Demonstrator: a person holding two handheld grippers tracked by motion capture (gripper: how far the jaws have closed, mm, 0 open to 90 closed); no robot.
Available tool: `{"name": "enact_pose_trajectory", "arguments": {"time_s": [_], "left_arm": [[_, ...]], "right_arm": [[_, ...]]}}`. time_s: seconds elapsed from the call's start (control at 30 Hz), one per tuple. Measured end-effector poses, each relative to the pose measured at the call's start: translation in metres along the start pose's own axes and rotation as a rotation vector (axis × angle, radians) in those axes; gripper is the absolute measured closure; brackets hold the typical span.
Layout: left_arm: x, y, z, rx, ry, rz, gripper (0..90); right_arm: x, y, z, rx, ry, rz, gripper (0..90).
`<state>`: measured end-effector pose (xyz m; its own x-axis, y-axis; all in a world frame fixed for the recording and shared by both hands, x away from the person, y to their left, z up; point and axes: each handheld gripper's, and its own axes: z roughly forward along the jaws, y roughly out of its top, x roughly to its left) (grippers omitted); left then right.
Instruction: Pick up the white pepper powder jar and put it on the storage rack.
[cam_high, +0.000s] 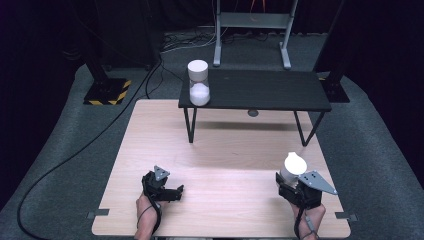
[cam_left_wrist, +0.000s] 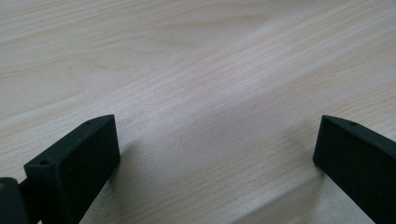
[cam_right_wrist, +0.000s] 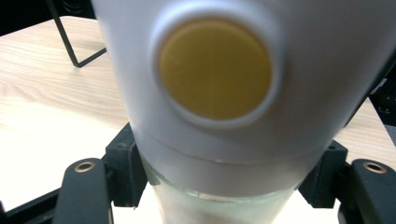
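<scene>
The right gripper (cam_high: 295, 184) sits near the near right corner of the pale wooden table (cam_high: 225, 150), its jaws clamped on a white hourglass-shaped sand timer (cam_high: 293, 168). In the right gripper view the 2 black jaws press on either side of the timer (cam_right_wrist: 215, 116) low down, where the white cap meets a frosted glass section, and the cap's end face with its round yellow disc (cam_right_wrist: 215, 67) faces the camera. So the timer's long axis looks tipped rather than plumb, with the capped end leaning up and back toward the person; from above it reads as a white oval just ahead of the gripper's grey plate.

The left gripper (cam_high: 167, 192) rests near the near left part of the table, jaws spread wide with nothing between them, only bare wood grain below.

A 2nd timer (cam_high: 198, 83) of the same kind stands upright at the left end of the small black shelf table (cam_high: 265, 90) on the far side.

I would guess the held timer is meant for that shelf. To do it well, keep the grip firm, since the rounded body could swivel between the pads, bring the axis vertical before setting it down, and lower it flat on its cap well clear of the standing one
</scene>
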<state>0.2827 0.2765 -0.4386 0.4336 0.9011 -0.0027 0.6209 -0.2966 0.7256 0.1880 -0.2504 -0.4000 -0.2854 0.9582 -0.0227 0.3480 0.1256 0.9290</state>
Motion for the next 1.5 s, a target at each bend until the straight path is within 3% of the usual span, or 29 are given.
{"name": "enact_pose_trajectory", "arguments": {"time_s": [1.5], "left_arm": [[0.0, 0.0, 0.0, 0.0, 0.0, 0.0, 0.3]], "right_arm": [[-0.029, 0.049, 0.005, -0.006, -0.048, -0.022, 30.3]]}}
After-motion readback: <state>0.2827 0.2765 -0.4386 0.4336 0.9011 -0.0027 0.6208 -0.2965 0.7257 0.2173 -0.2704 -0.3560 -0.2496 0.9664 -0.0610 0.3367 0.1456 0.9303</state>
